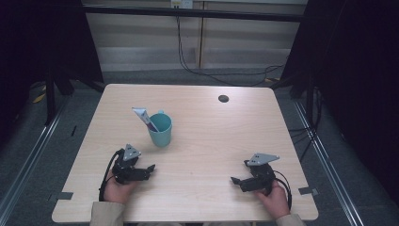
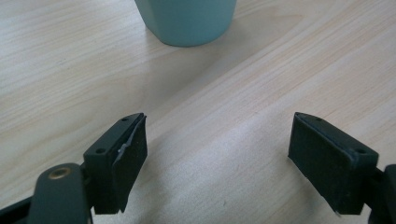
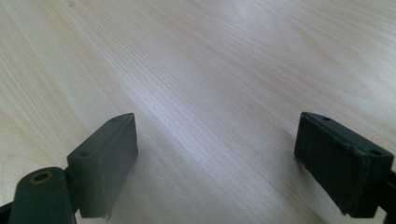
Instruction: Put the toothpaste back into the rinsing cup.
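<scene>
The jaws of the left gripper [image 2: 217, 161] are spread wide with nothing between them, and only bare worktop [image 2: 243, 107] is seen in the gap. The jaws of the right gripper [image 3: 215, 165] are likewise held apart and empty above pale wood grain.

Just ahead of the left jaws, slightly left of their centre line, the base of the teal cup [image 2: 187, 21] is seen standing on the worktop, apart from both jaws. In the high view the cup [image 1: 161, 130] is found a little beyond and to the right of the left gripper [image 1: 149, 168], while the right gripper [image 1: 234, 180] is placed well apart from it, near the right front of the worktop [image 1: 211, 141]. A toothpaste tube [image 1: 144, 118] is propped inside the cup, leaning out over the rim towards the left rear.

Several mishaps may be judged likely. The cup is light and made top-heavy by the leaning tube, so it could be tipped or slid if it were nudged by one jaw before the other makes contact. If the tube is to be drawn out, the cup could be dragged along or overturned unless it is steadied. If the cup were gripped by its rim, it could slip, its wall being smooth and tapered.
</scene>
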A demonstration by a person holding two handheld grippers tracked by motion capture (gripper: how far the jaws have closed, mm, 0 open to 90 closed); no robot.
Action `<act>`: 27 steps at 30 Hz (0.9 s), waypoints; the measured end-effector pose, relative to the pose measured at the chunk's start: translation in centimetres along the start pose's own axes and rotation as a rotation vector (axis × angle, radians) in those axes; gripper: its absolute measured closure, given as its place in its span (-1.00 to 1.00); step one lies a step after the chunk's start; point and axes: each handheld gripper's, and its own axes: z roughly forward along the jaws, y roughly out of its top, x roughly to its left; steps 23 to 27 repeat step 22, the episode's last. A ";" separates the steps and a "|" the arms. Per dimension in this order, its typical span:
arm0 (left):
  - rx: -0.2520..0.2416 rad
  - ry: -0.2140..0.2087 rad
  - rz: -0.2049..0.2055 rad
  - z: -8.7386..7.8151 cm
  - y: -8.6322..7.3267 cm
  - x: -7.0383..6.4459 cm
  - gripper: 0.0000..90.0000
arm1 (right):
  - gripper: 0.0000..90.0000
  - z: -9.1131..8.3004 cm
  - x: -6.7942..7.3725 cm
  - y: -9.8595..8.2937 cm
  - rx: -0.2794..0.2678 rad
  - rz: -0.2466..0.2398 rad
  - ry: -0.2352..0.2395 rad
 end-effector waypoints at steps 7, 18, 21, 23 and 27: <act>0.003 -0.001 0.006 0.1 -0.2 0.0 -0.57 | -0.72 0.0 0.0 0.0 0.000 0.000 0.000; 0.007 -0.026 -0.015 0.2 -0.3 0.2 -0.59 | -0.72 0.0 0.0 0.0 0.002 0.001 -0.002; 0.009 -0.029 -0.016 0.2 -0.3 0.2 -0.60 | -0.72 0.0 0.0 0.0 0.000 0.000 0.000; 0.010 -0.031 -0.015 0.2 -0.3 0.2 -0.61 | -0.72 0.0 0.0 0.0 0.001 0.001 -0.001; 0.010 -0.031 -0.015 0.2 -0.3 0.2 -0.61 | -0.72 0.0 0.0 0.0 0.001 0.001 -0.001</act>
